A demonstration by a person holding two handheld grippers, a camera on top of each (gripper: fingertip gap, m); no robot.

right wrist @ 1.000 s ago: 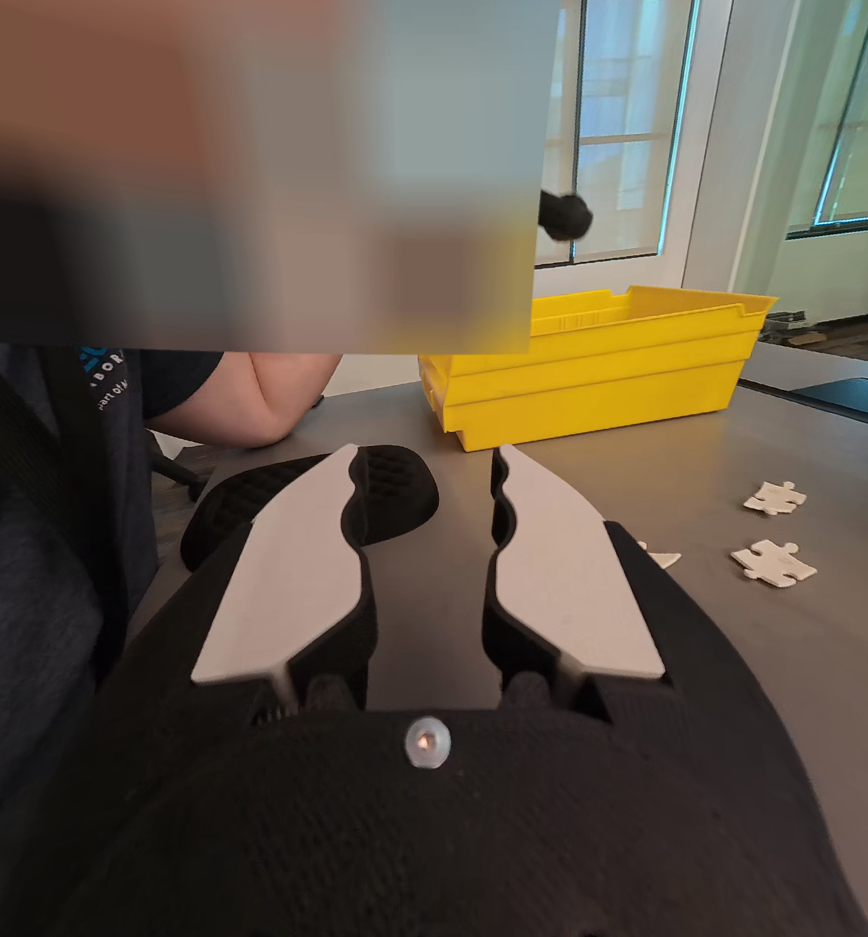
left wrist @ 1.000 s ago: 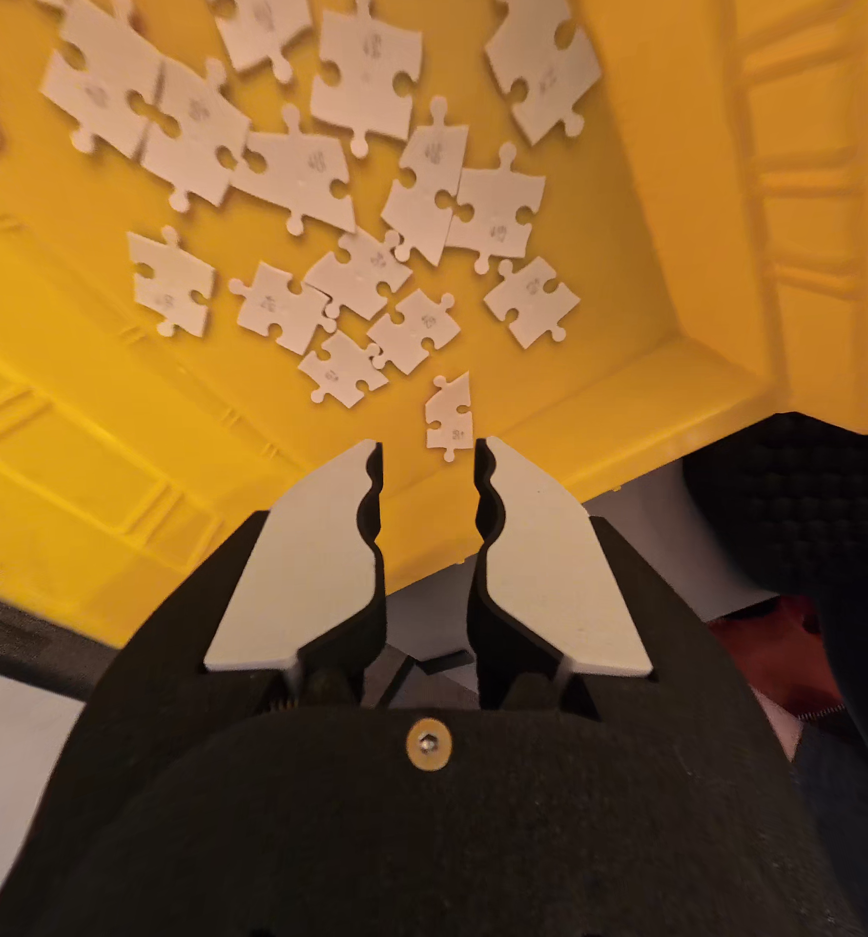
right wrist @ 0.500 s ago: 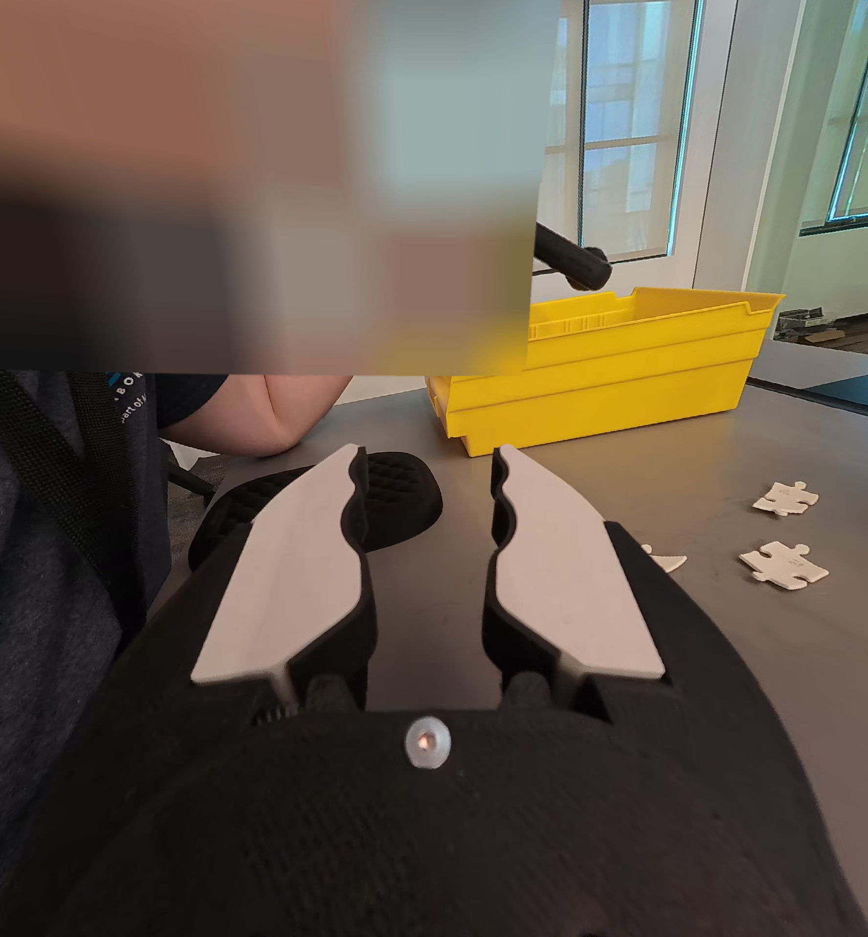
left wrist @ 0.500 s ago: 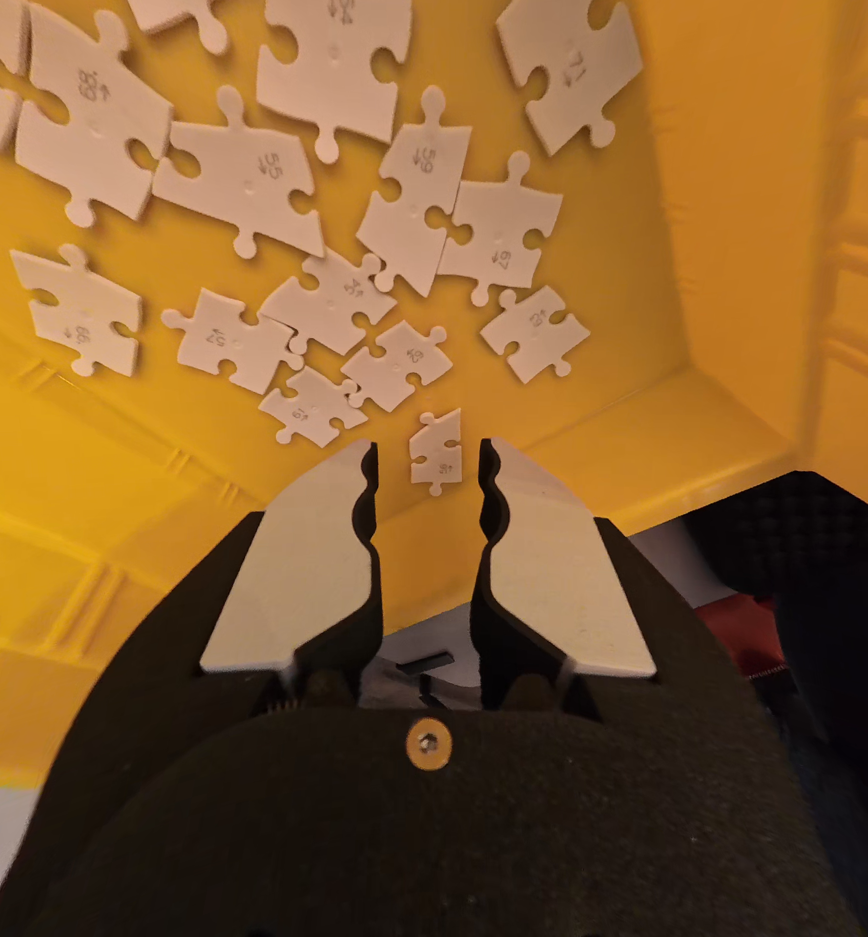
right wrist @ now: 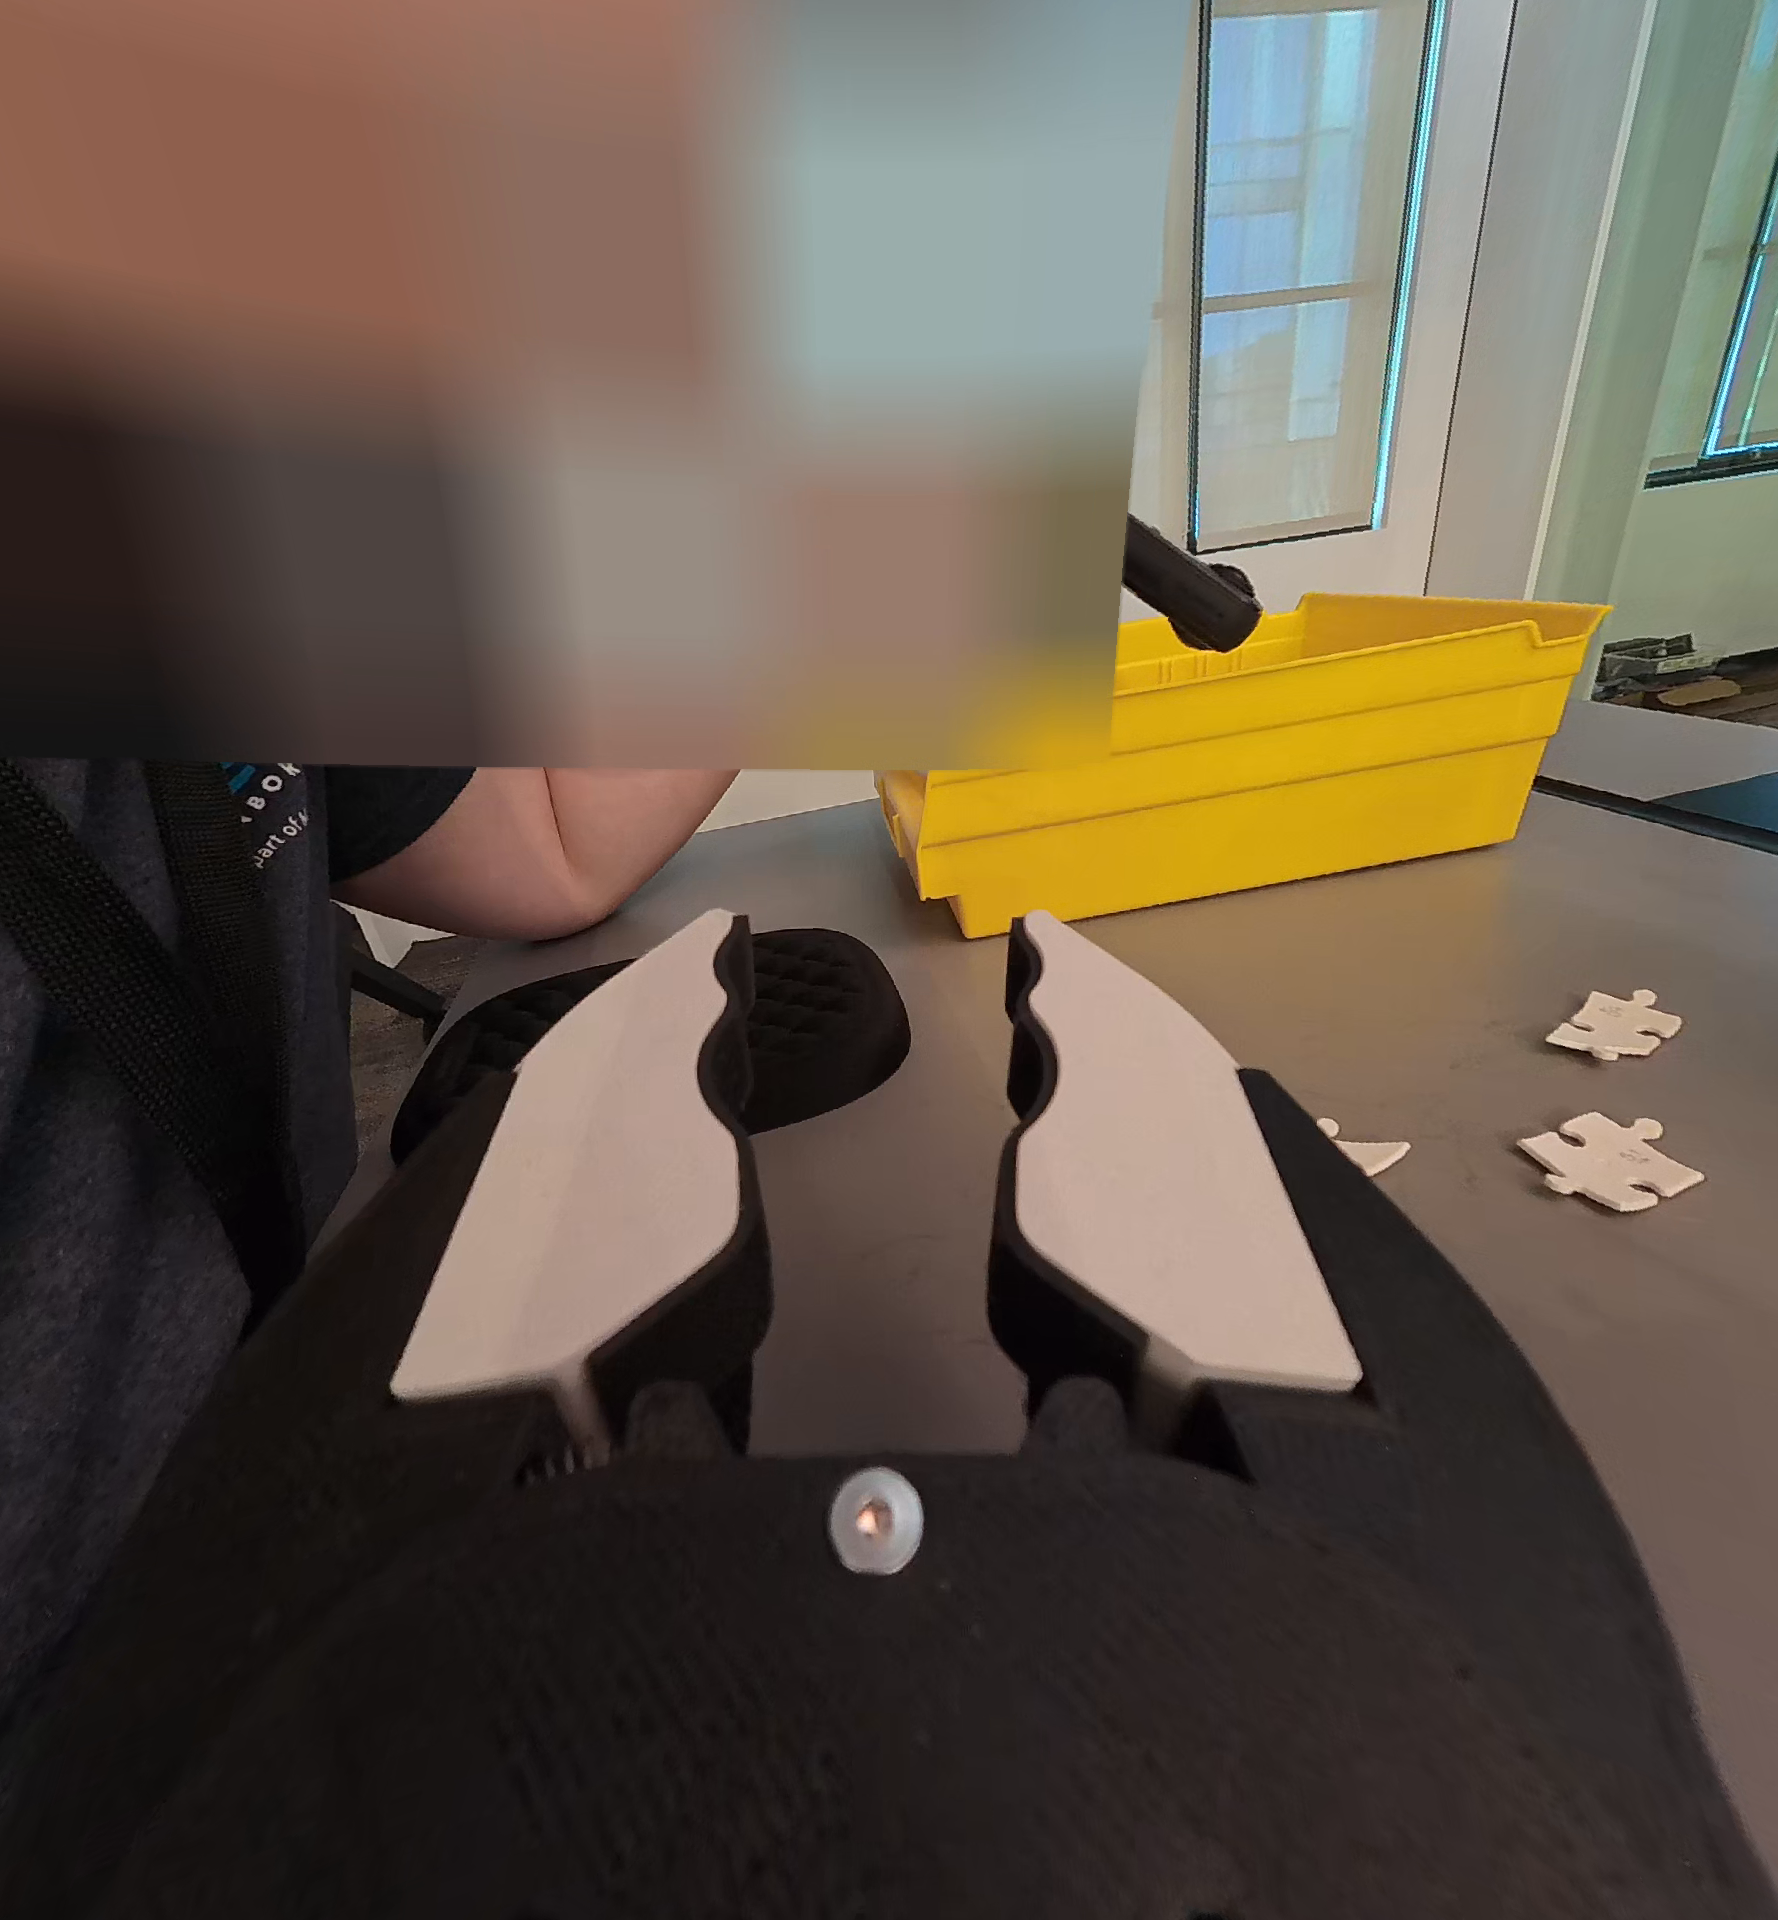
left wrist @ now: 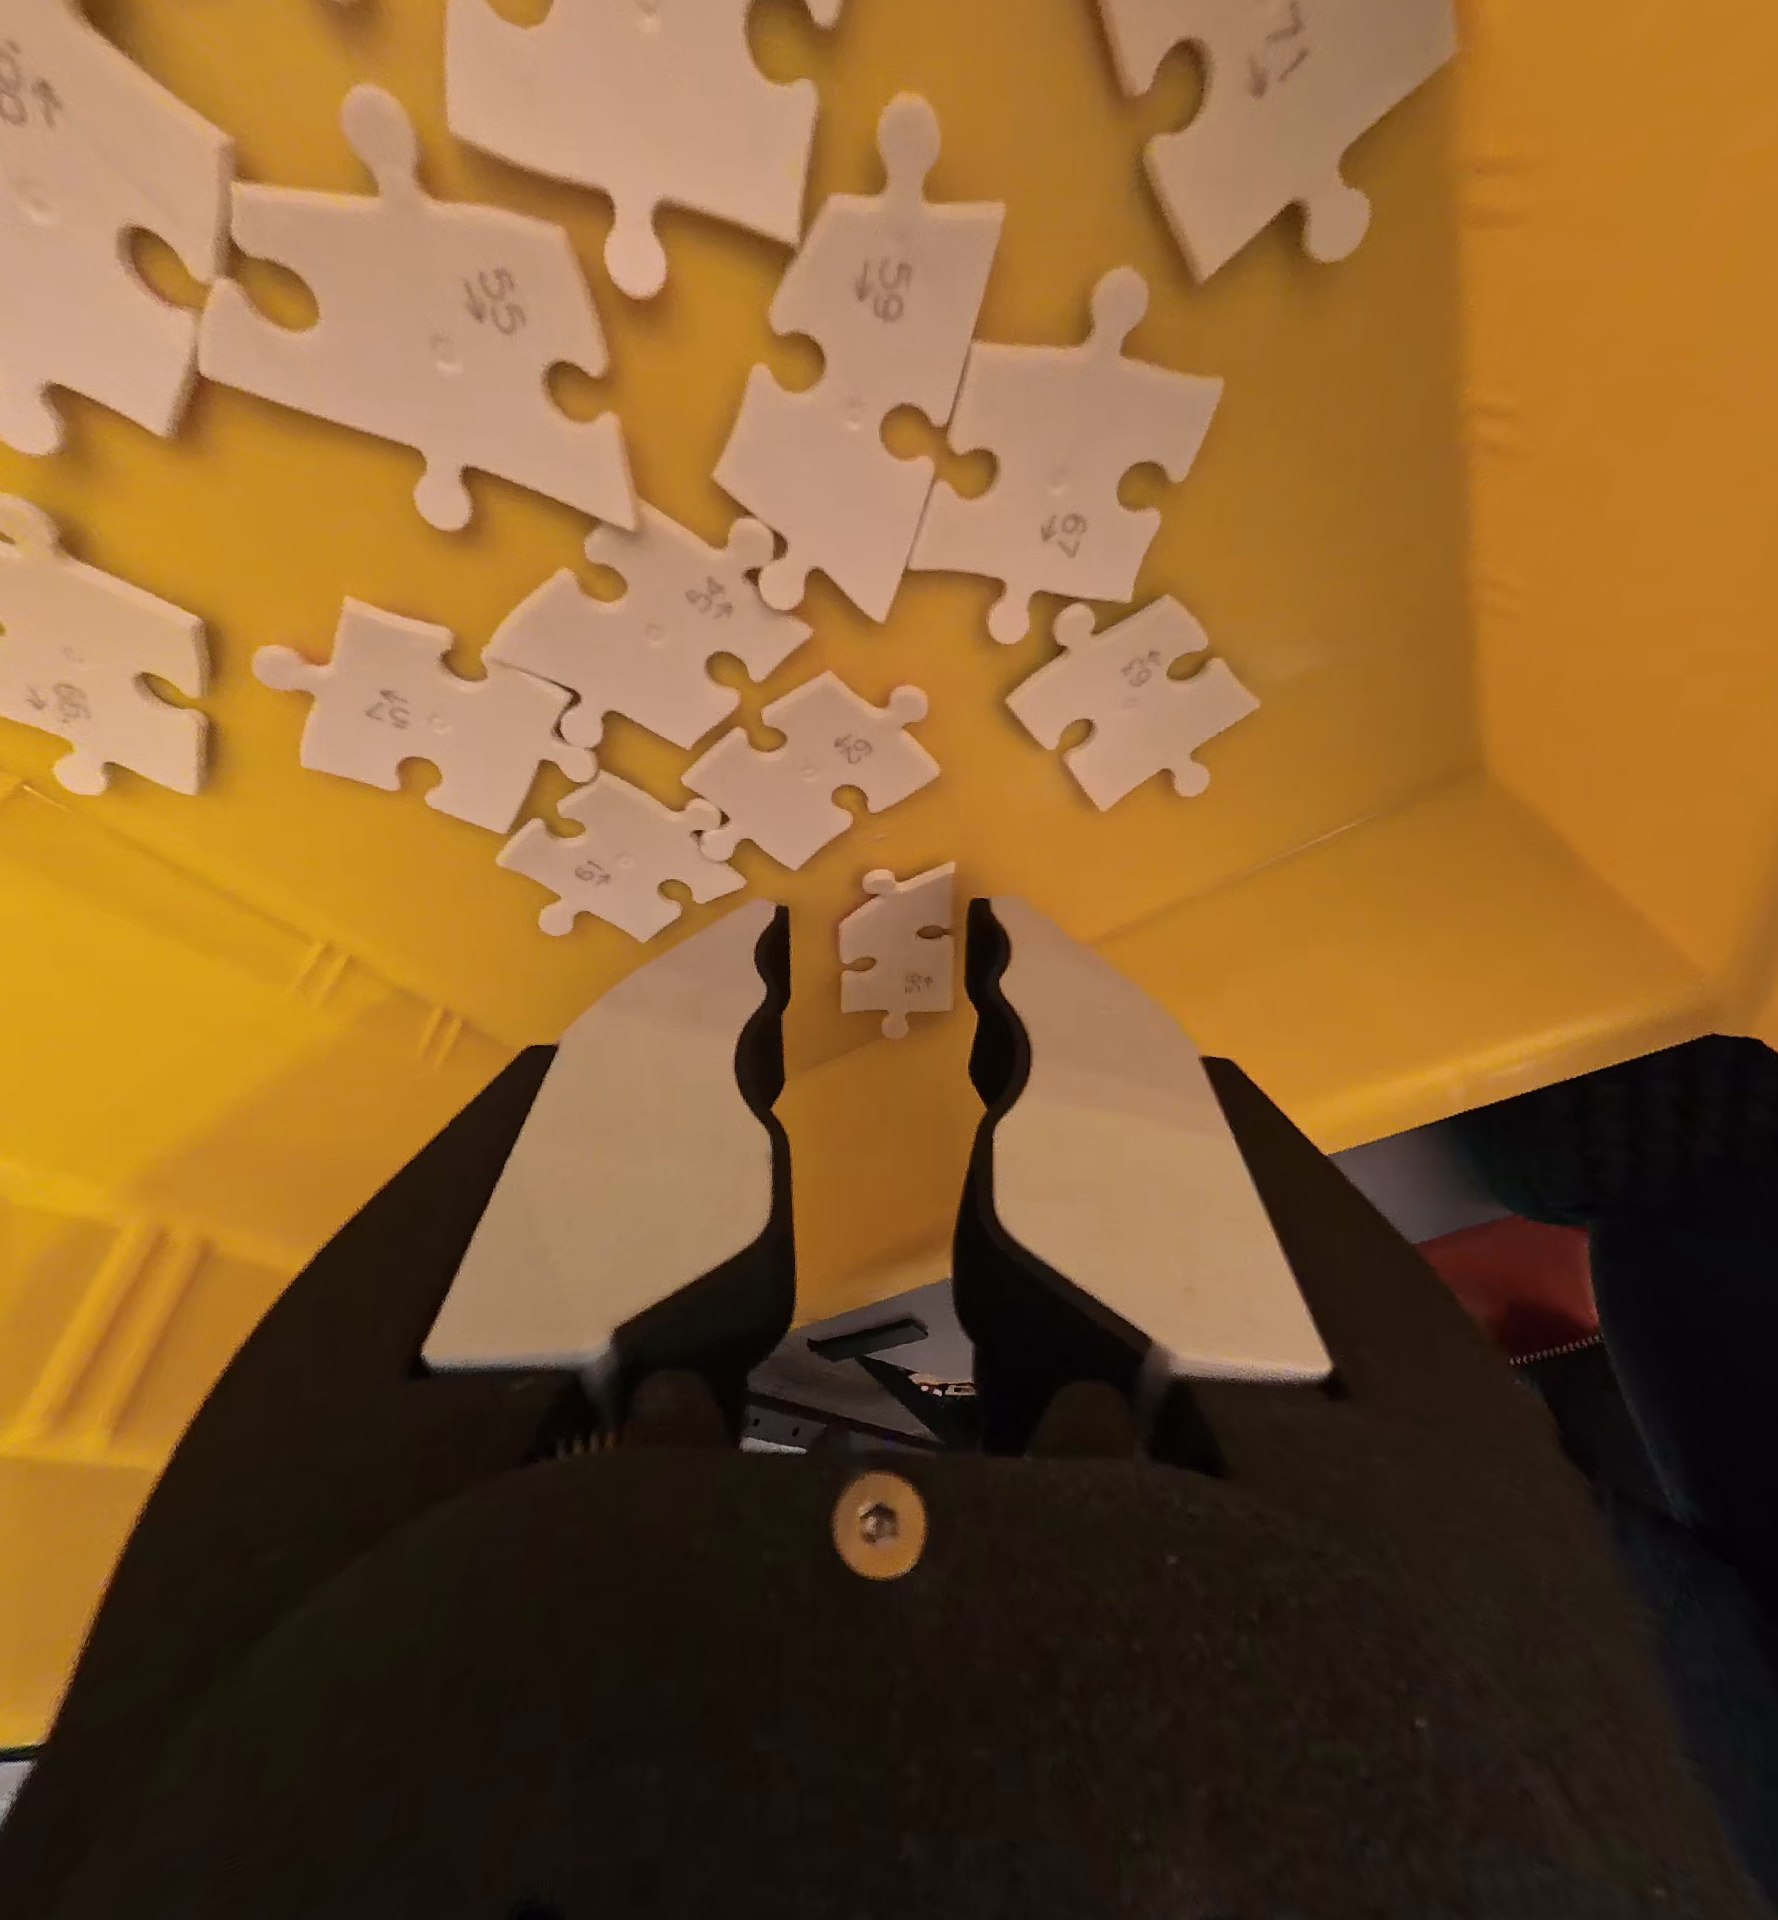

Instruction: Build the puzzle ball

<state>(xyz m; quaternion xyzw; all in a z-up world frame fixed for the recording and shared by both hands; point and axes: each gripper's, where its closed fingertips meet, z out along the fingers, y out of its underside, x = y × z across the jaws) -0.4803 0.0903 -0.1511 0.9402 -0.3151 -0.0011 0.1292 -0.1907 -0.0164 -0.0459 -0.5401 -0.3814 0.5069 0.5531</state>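
The left gripper (left wrist: 877, 914) reaches into the yellow bin (left wrist: 1591, 520), jaws open around a small white puzzle piece (left wrist: 900, 951) lying near the bin's near wall; more pieces (left wrist: 428, 343) lie scattered farther in. The right gripper (right wrist: 877, 930) hovers over the grey desk (right wrist: 1487, 1351), jaws open and empty, with loose pieces (right wrist: 1607, 1158) to its right

White puzzle pieces (left wrist: 417, 343) scattered flat inside yellow bin (left wrist: 1591, 520), three pieces (right wrist: 1607, 1161) on table
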